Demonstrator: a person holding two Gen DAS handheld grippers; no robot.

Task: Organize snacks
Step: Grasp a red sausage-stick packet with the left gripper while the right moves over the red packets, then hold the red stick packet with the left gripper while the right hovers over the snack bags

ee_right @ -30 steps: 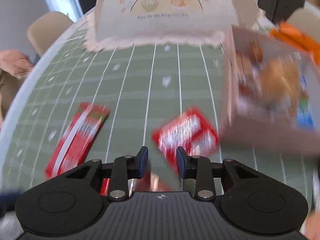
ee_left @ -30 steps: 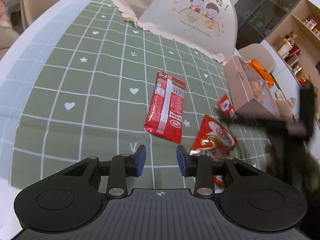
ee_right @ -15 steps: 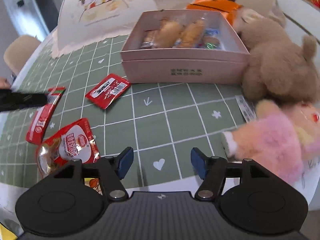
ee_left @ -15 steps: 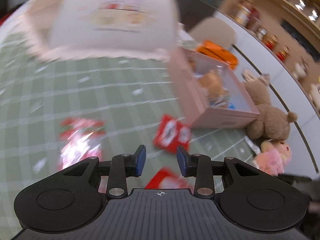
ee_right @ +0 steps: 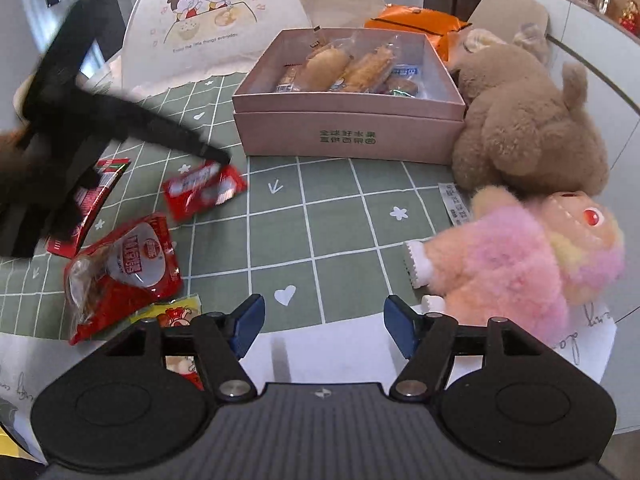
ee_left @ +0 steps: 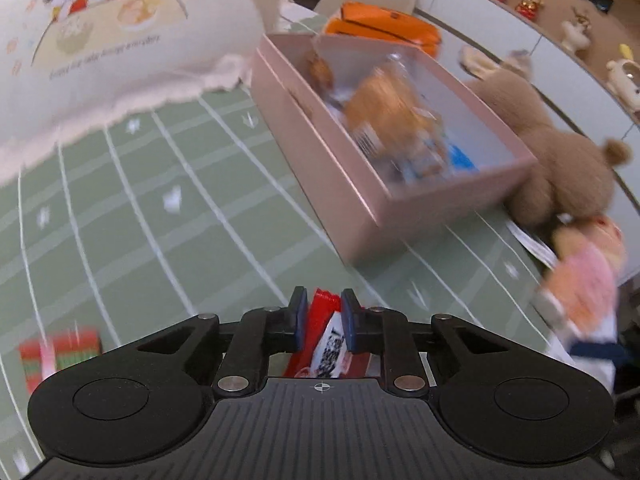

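**Left tongs pinch a red snack**

Left tongs (ee_left: 323, 322) are squeezed tight on a small red snack packet (ee_left: 326, 340), held up over the green cloth (ee_left: 160, 220), near the pink box (ee_left: 360, 184); right tongs (ee_right: 324, 326) are spread wide with nothing in them; the box holds bread snacks (ee_right: 348, 66); a bigger red bag (ee_right: 124, 272) lies on the cloth, well apart from the box; a brown teddy (ee_right: 528, 120) touches the box; a pink plush toy (ee_right: 528, 256) sits just in front of the teddy.

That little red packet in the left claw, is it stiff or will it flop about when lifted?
The small red packet looks like thin foil wrap, so it will probably flop and crinkle. It seems flat and small, so likely light. Its glossy film may be slippery, though the left claw is closed on it across its width.
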